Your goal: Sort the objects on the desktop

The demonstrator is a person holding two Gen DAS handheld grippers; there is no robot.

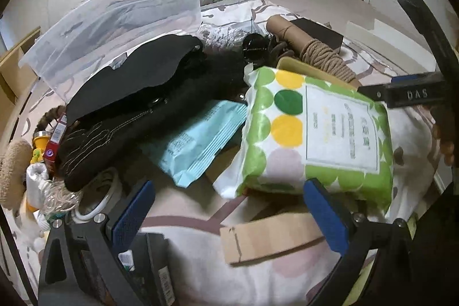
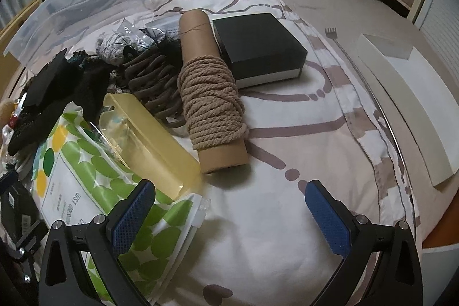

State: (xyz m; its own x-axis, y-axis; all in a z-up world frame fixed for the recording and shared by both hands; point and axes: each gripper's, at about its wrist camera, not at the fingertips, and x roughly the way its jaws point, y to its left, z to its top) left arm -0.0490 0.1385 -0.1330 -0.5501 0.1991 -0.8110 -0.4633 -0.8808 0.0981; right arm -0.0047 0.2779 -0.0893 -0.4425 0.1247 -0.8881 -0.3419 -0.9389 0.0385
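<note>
The left gripper point(image 1: 229, 208) has its jaws spread, and the green dotted pack point(image 1: 315, 134) lies just ahead, near the right jaw. The right gripper point(image 2: 229, 215) is also spread wide, its left jaw over, perhaps touching, the same pack point(image 2: 86, 177); the rope spool point(image 2: 212, 96) lies ahead between the jaws.

Before my right gripper point(image 2: 229, 215) the bedsheet point(image 2: 287, 191) lies open up to the rope tube point(image 2: 213, 105) and the black box point(image 2: 258, 48). My left gripper point(image 1: 228, 212) has the green dotted packet point(image 1: 312, 134) close in front, perhaps touching its right finger, and a cardboard piece point(image 1: 269, 240) between the fingers
</note>
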